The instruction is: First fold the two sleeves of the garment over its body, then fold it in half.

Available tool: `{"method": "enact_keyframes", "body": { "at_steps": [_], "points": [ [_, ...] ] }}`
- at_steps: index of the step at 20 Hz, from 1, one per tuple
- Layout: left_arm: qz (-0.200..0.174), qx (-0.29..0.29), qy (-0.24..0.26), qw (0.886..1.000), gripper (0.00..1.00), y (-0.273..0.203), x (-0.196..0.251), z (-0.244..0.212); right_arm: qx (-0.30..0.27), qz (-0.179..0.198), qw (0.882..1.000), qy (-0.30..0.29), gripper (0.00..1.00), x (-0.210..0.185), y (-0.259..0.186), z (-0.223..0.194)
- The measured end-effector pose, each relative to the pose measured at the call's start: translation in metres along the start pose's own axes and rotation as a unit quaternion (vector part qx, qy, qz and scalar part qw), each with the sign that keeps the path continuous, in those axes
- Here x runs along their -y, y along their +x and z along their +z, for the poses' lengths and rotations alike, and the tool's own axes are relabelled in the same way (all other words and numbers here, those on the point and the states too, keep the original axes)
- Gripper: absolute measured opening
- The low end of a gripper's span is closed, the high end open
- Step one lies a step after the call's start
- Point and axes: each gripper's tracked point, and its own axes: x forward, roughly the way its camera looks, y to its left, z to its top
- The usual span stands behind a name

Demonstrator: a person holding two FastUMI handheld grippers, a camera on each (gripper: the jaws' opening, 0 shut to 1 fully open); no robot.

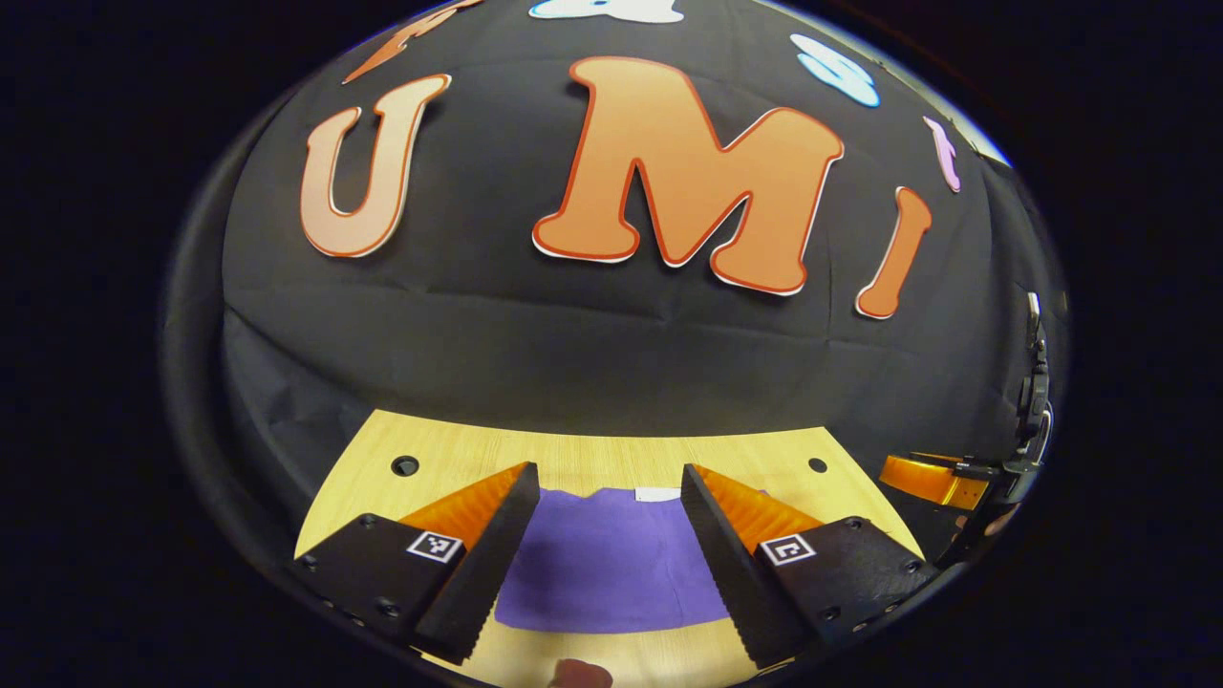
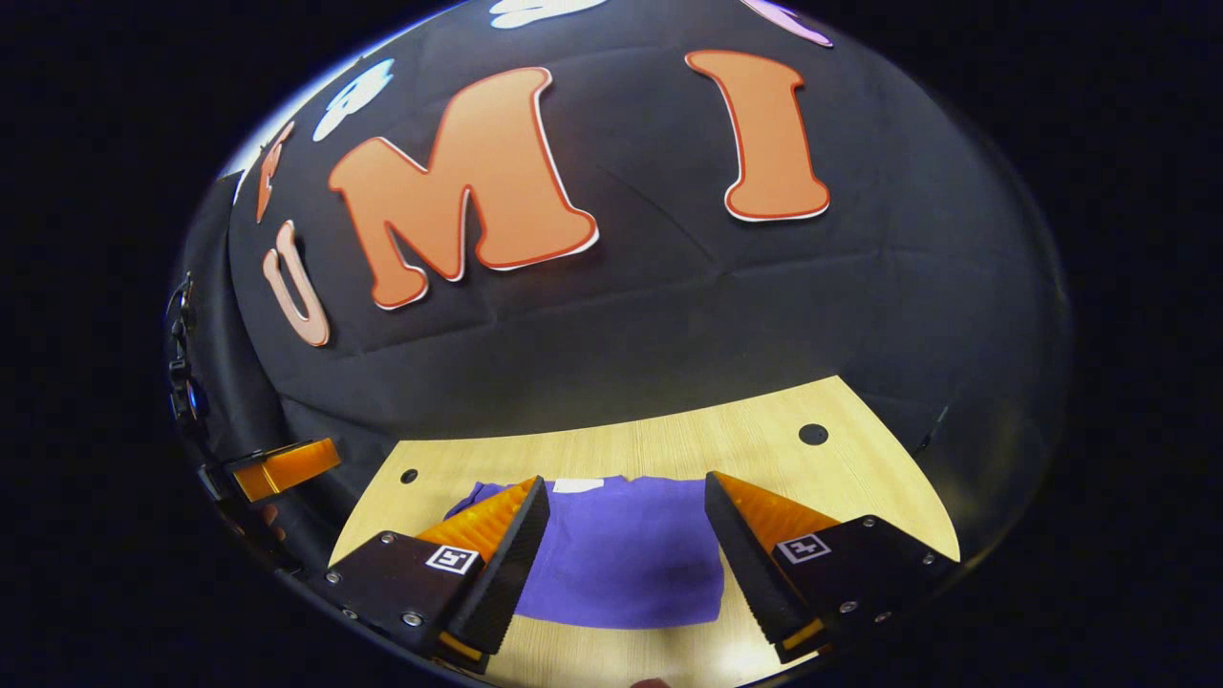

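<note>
Garment (image 1: 611,564) folded on table (image 1: 573,459), edges hidden behind spread tools

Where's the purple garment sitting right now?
The purple garment lies flat on the wooden table, between and beyond the open fingers of the left gripper. In the right gripper view it lies likewise ahead of the right gripper, white label toward the wall.

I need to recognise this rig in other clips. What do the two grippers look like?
Both the left gripper and right gripper have two wedge-shaped fingers with ridged, saw-toothed faces, each on a black block with screws and a small square black-and-white marker.
</note>
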Motion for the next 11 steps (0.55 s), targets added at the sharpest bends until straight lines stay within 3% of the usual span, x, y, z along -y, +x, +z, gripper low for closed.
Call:
{"method": "enact_keyframes", "body": {
  "at_steps": [7, 11],
  "points": [
    [-0.029, 0.048, 0.040, 0.998, 0.98, -0.059, 0.009, -0.010, 0.087, -0.011, 0.996, -0.022, 0.97, -0.033, -0.073, 0.010],
    [-0.058, 0.092, 0.068, 0.992, 0.98, -0.100, 0.023, -0.022, 0.104, -0.011, 0.994, -0.028, 1.00, -0.067, -0.092, 0.006]
  ]
}}
